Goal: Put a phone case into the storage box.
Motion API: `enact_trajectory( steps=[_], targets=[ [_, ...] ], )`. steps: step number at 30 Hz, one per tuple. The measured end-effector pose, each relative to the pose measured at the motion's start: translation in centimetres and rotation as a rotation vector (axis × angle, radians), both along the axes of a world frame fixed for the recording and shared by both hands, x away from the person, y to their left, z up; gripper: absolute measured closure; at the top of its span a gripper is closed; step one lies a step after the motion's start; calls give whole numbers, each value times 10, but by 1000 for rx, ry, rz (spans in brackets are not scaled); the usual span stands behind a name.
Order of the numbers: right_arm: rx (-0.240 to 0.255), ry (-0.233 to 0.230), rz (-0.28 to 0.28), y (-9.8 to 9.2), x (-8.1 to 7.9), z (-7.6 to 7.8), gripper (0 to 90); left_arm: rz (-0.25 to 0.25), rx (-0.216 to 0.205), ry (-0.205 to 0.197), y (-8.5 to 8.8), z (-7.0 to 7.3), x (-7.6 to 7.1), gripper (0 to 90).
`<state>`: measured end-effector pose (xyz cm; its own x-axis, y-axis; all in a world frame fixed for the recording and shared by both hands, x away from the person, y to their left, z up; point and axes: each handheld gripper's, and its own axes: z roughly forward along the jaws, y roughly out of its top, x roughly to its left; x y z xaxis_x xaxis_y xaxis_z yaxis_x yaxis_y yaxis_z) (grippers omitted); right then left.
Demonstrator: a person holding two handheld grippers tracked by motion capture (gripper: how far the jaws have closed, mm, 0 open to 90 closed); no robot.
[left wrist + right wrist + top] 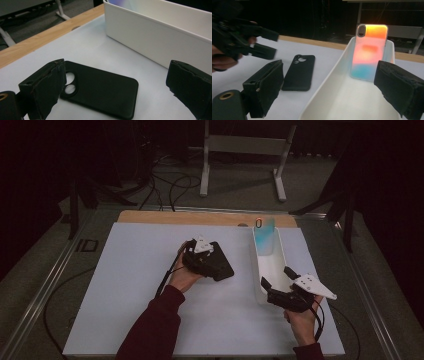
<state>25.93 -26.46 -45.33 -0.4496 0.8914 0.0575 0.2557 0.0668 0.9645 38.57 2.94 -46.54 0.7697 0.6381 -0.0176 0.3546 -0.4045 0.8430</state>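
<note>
On the white tabletop (140,285) a black phone case (218,263) is laid flat, back up, with its two camera holes seen in the left gripper view. The left gripper (194,251) is held just above the case's left end in the high view; its jaws are spread wide, and nothing is held between them. In the left gripper view the black phone case (100,91) is seen between the two jaws, the left jaw standing over the corner with the camera holes, while the other jaw is well apart from the case; whether the case is touched cannot be told.

To the right of the case a long white tray (272,270) is set lengthwise, away from the person. A colourful phone case (263,236) is leaned upright against the tray's far wall, orange at the top and blue lower down in the right gripper view (370,52). The right gripper (276,281) is held at the tray's near end, jaws wide apart and empty, with one jaw to each side of the tray's near part. A wooden edge (200,218) is seen along the far side of the tabletop
</note>
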Motion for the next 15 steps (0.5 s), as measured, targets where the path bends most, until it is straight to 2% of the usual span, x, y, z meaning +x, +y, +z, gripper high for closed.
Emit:
enact_trajectory(
  steps=[7,10,12,15],
  targets=[
    [-11,-7,-5,0,0,2,87,-11,3,57,-23,-13,14,51],
    [-7,-9,-1,0,-1,2,87,-27,8,56,-32,-16,17,89],
    [-1,-10,-2,0,-1,3,87,-29,5,58,-37,-19,19,146],
    [2,-10,-3,-1,-1,4,87,-27,5,61,-39,-21,20,198]
  ],
)
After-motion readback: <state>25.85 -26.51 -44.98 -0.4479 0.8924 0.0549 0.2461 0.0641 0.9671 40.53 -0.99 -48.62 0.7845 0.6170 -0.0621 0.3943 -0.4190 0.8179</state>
